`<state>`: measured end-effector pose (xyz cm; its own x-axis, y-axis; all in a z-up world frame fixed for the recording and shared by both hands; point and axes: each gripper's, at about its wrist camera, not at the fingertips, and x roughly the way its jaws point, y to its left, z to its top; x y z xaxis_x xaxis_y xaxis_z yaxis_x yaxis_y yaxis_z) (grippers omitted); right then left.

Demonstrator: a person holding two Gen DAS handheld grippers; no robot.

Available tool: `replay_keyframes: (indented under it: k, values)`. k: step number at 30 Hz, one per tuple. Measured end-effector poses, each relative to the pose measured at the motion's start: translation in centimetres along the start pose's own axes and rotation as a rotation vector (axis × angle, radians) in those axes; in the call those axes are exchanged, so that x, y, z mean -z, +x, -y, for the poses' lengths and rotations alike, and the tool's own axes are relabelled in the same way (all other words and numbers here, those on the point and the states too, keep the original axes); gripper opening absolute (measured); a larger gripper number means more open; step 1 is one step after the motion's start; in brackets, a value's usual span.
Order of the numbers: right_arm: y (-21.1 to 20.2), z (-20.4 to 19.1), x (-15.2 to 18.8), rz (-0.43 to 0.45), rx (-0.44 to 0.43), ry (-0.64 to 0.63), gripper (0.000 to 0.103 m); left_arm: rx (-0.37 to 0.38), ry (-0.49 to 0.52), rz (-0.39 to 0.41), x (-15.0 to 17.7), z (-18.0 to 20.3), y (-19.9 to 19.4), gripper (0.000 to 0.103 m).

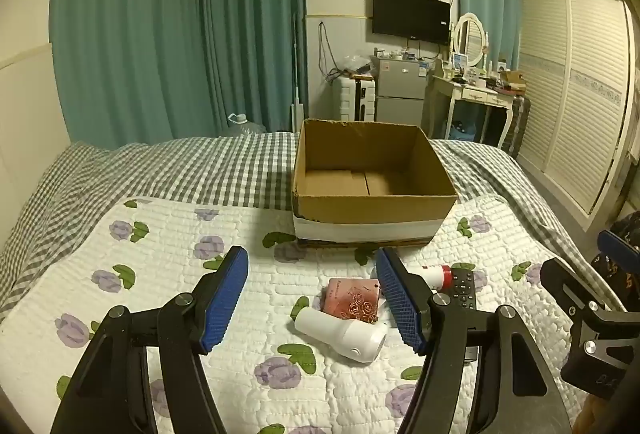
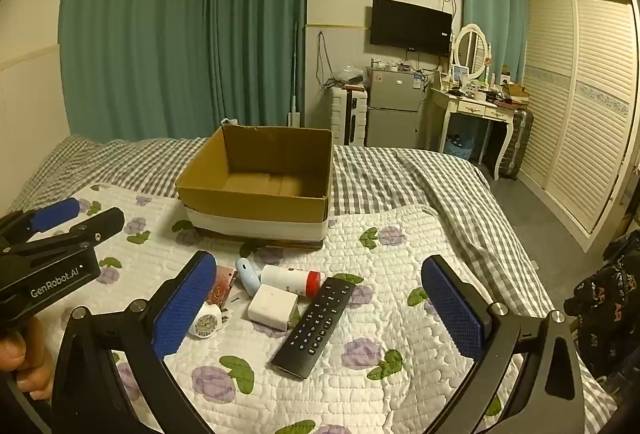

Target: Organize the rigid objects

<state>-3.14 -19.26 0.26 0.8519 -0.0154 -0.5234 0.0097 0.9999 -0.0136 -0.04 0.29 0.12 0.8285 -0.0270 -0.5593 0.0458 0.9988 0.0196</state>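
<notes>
An open cardboard box [image 1: 372,204] [image 2: 256,204] with a white band stands on the bed, nothing visible inside. In front of it lie a white handheld device [image 1: 340,334] [image 2: 206,320], a pink patterned card box [image 1: 352,300] [image 2: 224,286], a white bottle with a red cap [image 1: 436,274] [image 2: 292,278], a black remote [image 1: 464,282] [image 2: 316,326], a white square block [image 2: 274,306] and a light blue object [image 2: 248,276]. My left gripper [image 1: 312,298] [image 2: 80,218] hovers open above the device and card box. My right gripper [image 2: 320,306] [image 1: 588,258] hangs open over the remote, holding nothing.
A white floral quilt [image 1: 200,274] covers the near bed, over a grey checked sheet [image 2: 400,174]. Teal curtains [image 1: 180,34], a fridge [image 2: 394,106], a dressing table [image 2: 472,106] and a louvred wardrobe [image 2: 580,94] stand beyond. A hand [image 2: 24,362] holds the left gripper.
</notes>
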Motion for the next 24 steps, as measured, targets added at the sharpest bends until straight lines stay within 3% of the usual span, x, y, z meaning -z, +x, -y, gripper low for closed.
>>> replay_keyframes:
  k: [24]
  values:
    - [0.29,0.02,0.63,-0.001,0.011,0.007,0.103,-0.008,0.006,0.006,0.27,0.18,0.42,0.069]
